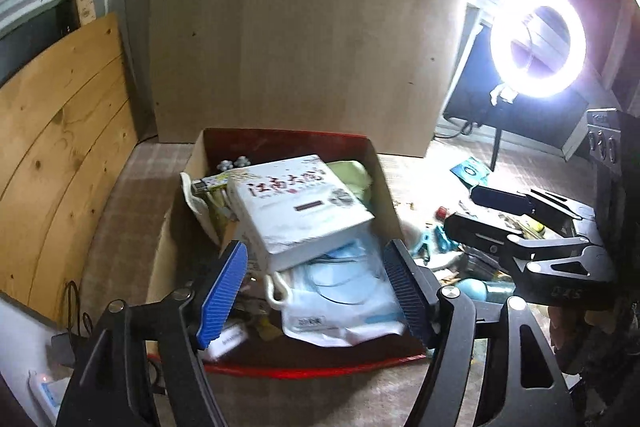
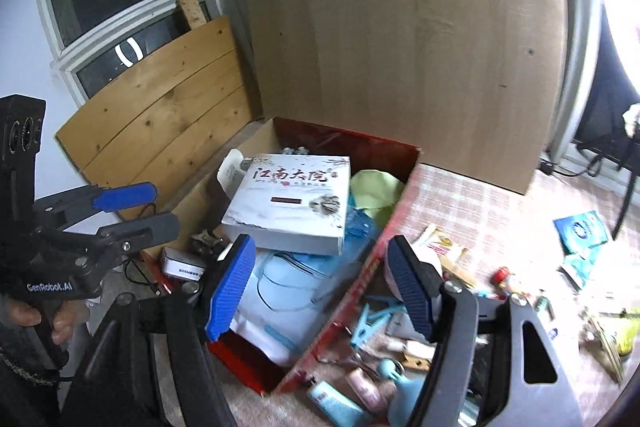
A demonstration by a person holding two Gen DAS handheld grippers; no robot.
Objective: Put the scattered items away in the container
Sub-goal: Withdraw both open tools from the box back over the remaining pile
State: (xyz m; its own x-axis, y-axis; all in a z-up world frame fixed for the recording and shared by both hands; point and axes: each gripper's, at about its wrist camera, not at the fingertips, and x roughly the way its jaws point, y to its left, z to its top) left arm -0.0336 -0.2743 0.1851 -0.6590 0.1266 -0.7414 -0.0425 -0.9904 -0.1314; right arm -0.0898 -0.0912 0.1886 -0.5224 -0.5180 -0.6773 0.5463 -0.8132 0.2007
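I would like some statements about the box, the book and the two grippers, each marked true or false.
1. The white book lies inside the box. True.
2. The left gripper holds the book. False: it is open and holds nothing.
3. Loose items, among them a blue clip, lie outside the box to its right. True.
4. The right gripper is shut on a clip. False: it is open and empty.
5. The ring light is off. False: it glows brightly.
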